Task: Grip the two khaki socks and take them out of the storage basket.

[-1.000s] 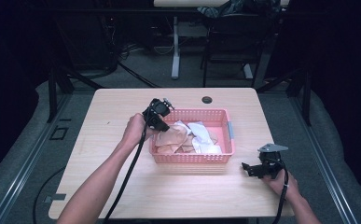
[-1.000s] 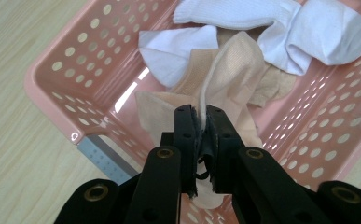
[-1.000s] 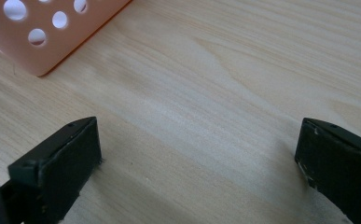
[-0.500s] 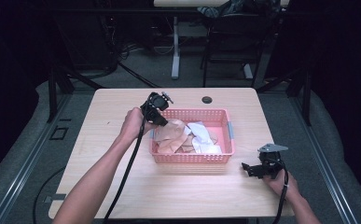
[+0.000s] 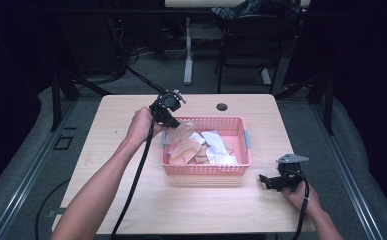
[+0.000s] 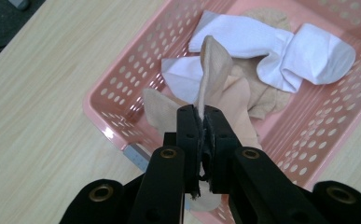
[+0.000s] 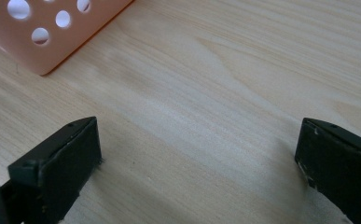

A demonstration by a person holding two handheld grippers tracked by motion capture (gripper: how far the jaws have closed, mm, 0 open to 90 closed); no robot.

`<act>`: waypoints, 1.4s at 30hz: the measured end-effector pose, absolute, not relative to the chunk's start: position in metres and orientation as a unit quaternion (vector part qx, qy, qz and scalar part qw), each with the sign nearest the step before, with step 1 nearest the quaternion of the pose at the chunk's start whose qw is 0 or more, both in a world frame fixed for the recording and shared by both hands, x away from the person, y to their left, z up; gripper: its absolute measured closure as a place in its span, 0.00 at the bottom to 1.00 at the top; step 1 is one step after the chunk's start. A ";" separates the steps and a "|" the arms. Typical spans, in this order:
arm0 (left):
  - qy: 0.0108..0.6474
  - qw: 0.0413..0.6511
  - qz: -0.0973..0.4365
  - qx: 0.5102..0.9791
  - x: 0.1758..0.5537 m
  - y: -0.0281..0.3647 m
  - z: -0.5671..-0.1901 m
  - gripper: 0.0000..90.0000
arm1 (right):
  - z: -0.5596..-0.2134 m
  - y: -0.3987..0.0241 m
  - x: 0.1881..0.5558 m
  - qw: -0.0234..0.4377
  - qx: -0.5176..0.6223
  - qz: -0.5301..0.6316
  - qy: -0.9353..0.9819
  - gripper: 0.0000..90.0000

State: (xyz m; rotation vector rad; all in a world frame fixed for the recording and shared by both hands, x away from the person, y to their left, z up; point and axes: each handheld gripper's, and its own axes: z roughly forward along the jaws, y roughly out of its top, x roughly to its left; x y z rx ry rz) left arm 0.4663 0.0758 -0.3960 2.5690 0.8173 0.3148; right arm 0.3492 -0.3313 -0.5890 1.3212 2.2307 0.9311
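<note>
A pink perforated basket (image 5: 206, 169) (image 6: 117, 93) stands mid-table with white socks (image 5: 213, 142) (image 6: 285, 51) and beige socks in it. My left gripper (image 5: 173, 124) (image 6: 201, 119) hovers over the basket's left end, shut on one beige sock (image 5: 182, 134) (image 6: 213, 65). That sock hangs from the jaws, with its lower end still among the others. My right gripper (image 5: 265, 180) (image 7: 199, 154) rests low on the table to the right of the basket, open, with bare wood between its jaws. The basket's corner (image 7: 38, 37) lies just ahead of it.
A small black round grommet (image 5: 222, 106) sits in the table top behind the basket. Bare wood (image 5: 111, 150) lies left of and in front of the basket. Behind the table stand a desk leg and a chair on dark floor.
My left hand has risen above the basket's left end, drawing the beige sock up out of the pile. The right gripper has stayed put.
</note>
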 end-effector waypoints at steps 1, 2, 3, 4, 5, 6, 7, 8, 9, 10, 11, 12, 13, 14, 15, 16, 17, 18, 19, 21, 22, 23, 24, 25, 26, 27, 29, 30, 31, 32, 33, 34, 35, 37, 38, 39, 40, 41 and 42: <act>0.295 0.217 0.111 0.924 0.466 0.076 -0.394 0.95 | -0.589 -0.331 0.349 0.192 0.471 0.332 0.795 0.00; 0.294 0.219 0.112 0.924 0.466 0.076 -0.391 0.96 | -0.589 -0.331 0.349 0.192 0.471 0.332 0.794 0.00; 0.292 0.217 0.115 0.924 0.466 0.076 -0.388 0.96 | -0.589 -0.331 0.349 0.192 0.471 0.332 0.795 0.00; 0.291 0.219 0.115 0.924 0.466 0.076 -0.386 0.96 | -0.589 -0.331 0.349 0.192 0.471 0.332 0.795 0.00; 0.288 0.218 0.117 0.925 0.466 0.076 -0.382 0.96 | -0.589 -0.331 0.349 0.192 0.471 0.332 0.795 0.00; 0.289 0.220 0.119 0.924 0.466 0.076 -0.379 0.96 | -0.589 -0.331 0.349 0.192 0.471 0.332 0.795 0.00; 0.288 0.220 0.121 0.924 0.466 0.076 -0.377 0.96 | -0.589 -0.331 0.349 0.193 0.471 0.331 0.795 0.00; 0.288 0.222 0.122 0.924 0.466 0.076 -0.374 0.96 | -0.589 -0.331 0.349 0.192 0.470 0.332 0.795 0.00; 0.287 0.221 0.124 0.924 0.466 0.076 -0.371 0.96 | -0.589 -0.331 0.349 0.192 0.470 0.332 0.795 0.00; 0.287 0.222 0.124 0.924 0.466 0.076 -0.370 0.96 | -0.589 -0.331 0.349 0.192 0.470 0.332 0.795 0.00; 0.287 0.221 0.126 0.924 0.466 0.076 -0.367 0.96 | -0.589 -0.331 0.349 0.192 0.470 0.332 0.795 0.00; 0.288 0.223 0.128 0.923 0.466 0.076 -0.365 0.96 | -0.589 -0.331 0.349 0.192 0.470 0.333 0.795 0.00; 0.287 0.222 0.130 0.923 0.466 0.076 -0.363 0.96 | -0.589 -0.331 0.349 0.192 0.470 0.332 0.795 0.00; 0.286 0.220 0.131 0.923 0.466 0.077 -0.360 0.96 | -0.589 -0.331 0.349 0.193 0.471 0.332 0.795 0.00; 0.286 0.221 0.134 0.923 0.466 0.078 -0.359 0.96 | -0.589 -0.331 0.349 0.192 0.470 0.332 0.795 0.00; 0.287 0.221 0.136 0.922 0.466 0.079 -0.357 0.96 | -0.589 -0.331 0.349 0.192 0.470 0.332 0.795 0.00; 0.287 0.220 0.136 0.923 0.466 0.080 -0.355 0.96 | -0.589 -0.331 0.349 0.192 0.470 0.333 0.795 0.00; 0.289 0.222 0.138 0.921 0.466 0.081 -0.354 0.96 | -0.589 -0.331 0.349 0.192 0.470 0.332 0.795 0.00; 0.289 0.222 0.139 0.921 0.466 0.083 -0.352 0.96 | -0.589 -0.331 0.349 0.192 0.470 0.332 0.795 0.00; 0.293 0.226 0.140 0.918 0.467 0.086 -0.349 0.96 | -0.589 -0.331 0.349 0.192 0.470 0.332 0.795 0.00; 0.294 0.226 0.142 0.918 0.467 0.088 -0.347 0.96 | -0.589 -0.331 0.349 0.192 0.470 0.332 0.795 0.00; 0.296 0.226 0.142 0.917 0.467 0.091 -0.345 0.96 | -0.589 -0.331 0.349 0.193 0.470 0.332 0.795 0.00; 0.297 0.228 0.144 0.916 0.467 0.092 -0.343 0.96 | -0.589 -0.331 0.349 0.194 0.470 0.330 0.796 0.00; 0.298 0.229 0.146 0.915 0.467 0.094 -0.341 0.96 | -0.589 -0.331 0.349 0.194 0.470 0.330 0.796 0.00; 0.300 0.231 0.147 0.914 0.467 0.096 -0.340 0.96 | -0.589 -0.331 0.349 0.194 0.470 0.330 0.796 0.00; 0.301 0.230 0.149 0.913 0.467 0.098 -0.338 0.96 | -0.589 -0.331 0.349 0.193 0.469 0.329 0.796 0.00; 0.307 0.234 0.154 0.910 0.466 0.103 -0.334 0.96 | -0.589 -0.331 0.349 0.193 0.469 0.330 0.796 0.00; 0.308 0.234 0.154 0.909 0.466 0.106 -0.333 0.96 | -0.589 -0.331 0.349 0.193 0.468 0.330 0.797 0.00; 0.308 0.232 0.156 0.909 0.467 0.109 -0.332 0.96 | -0.589 -0.331 0.349 0.193 0.468 0.330 0.797 0.00; 0.310 0.232 0.157 0.909 0.467 0.112 -0.330 0.96 | -0.589 -0.331 0.349 0.193 0.468 0.330 0.797 0.00; 0.315 0.234 0.158 0.906 0.467 0.114 -0.330 0.96 | -0.589 -0.331 0.349 0.193 0.468 0.329 0.797 0.00; 0.318 0.234 0.158 0.905 0.467 0.117 -0.329 0.96 | -0.589 -0.331 0.349 0.193 0.468 0.329 0.797 0.00; 0.321 0.235 0.159 0.904 0.467 0.121 -0.328 0.96 | -0.589 -0.331 0.349 0.193 0.468 0.329 0.797 0.00; 0.326 0.234 0.163 0.901 0.467 0.127 -0.326 0.96 | -0.589 -0.331 0.349 0.193 0.469 0.329 0.797 0.00; 0.331 0.236 0.165 0.899 0.467 0.131 -0.325 0.96 | -0.589 -0.331 0.349 0.193 0.468 0.329 0.797 0.00; 0.336 0.238 0.166 0.896 0.466 0.135 -0.324 0.96 | -0.589 -0.331 0.349 0.193 0.468 0.330 0.797 0.00; 0.335 0.236 0.167 0.897 0.467 0.138 -0.323 0.96 | -0.589 -0.331 0.349 0.192 0.468 0.330 0.797 0.00; 0.337 0.235 0.168 0.896 0.467 0.142 -0.323 0.96 | -0.589 -0.331 0.349 0.191 0.468 0.331 0.797 0.00; 0.341 0.236 0.169 0.894 0.467 0.145 -0.322 0.96 | -0.589 -0.331 0.349 0.191 0.468 0.331 0.797 0.00</act>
